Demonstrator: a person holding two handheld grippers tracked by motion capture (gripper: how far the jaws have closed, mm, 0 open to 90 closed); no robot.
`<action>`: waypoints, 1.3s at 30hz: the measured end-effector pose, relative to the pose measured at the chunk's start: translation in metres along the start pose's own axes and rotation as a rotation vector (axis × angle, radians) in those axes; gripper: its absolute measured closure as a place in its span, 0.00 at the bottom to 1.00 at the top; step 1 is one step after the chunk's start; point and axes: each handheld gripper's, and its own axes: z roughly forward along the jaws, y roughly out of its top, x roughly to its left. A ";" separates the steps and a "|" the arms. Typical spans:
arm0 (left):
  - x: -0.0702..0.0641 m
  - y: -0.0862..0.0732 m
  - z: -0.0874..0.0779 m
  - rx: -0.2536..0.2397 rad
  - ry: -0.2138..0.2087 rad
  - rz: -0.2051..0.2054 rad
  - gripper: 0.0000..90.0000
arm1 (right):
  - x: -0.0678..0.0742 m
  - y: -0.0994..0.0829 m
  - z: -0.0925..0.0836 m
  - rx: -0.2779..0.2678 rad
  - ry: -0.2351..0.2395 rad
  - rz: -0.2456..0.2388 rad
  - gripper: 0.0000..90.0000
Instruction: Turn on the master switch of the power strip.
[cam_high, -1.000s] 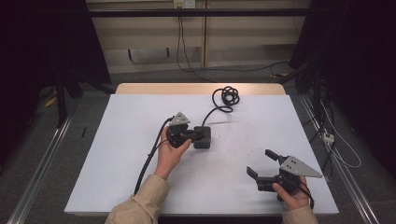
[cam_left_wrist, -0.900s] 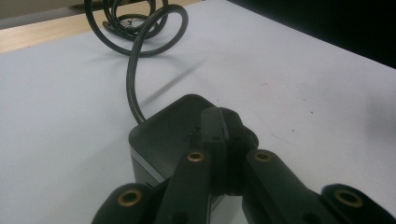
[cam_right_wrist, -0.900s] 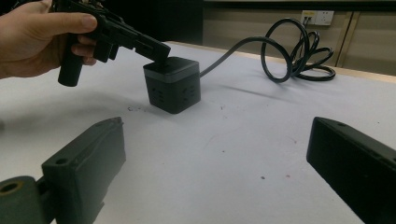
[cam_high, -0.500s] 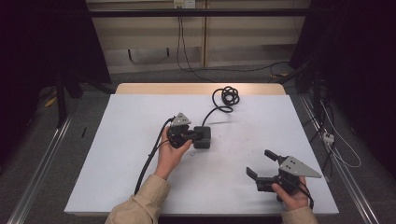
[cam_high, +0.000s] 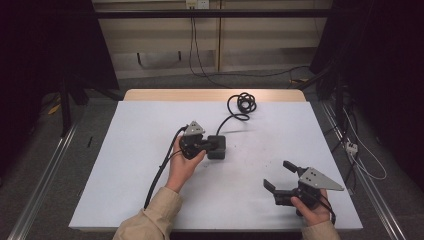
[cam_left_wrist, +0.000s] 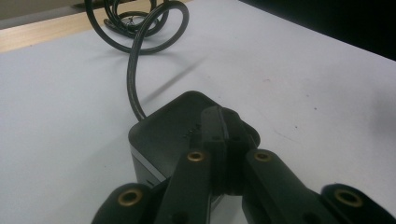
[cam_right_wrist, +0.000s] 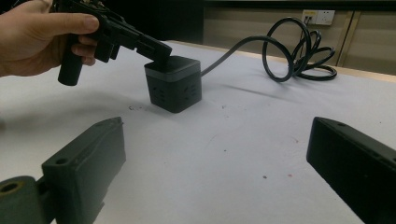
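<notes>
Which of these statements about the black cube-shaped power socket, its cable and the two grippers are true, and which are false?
1. The left gripper rests its shut jaws on top of the black cube-shaped power socket. True.
2. The right gripper grips the socket. False: its jaws stand open above the bare white table, apart from the socket.
3. The socket's black cable lies coiled near the far table edge. True.
4. The socket lies tipped on its side. False: it stands upright.

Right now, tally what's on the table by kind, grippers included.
Grippers: 2, left gripper shut, tips on the cube; right gripper open
Black socket cube: 1
Coiled black cable: 1
Total: 4
</notes>
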 end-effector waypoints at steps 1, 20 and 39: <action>0.000 0.000 0.000 -0.001 0.001 0.002 1.00 | 0.000 0.000 0.000 0.000 0.000 0.001 0.04; 0.000 -0.001 0.000 -0.005 0.007 0.004 1.00 | 0.001 0.000 0.000 0.000 0.000 -0.002 0.04; 0.000 -0.001 0.000 -0.006 0.006 -0.008 1.00 | 0.001 0.000 0.000 -0.002 -0.001 0.000 0.04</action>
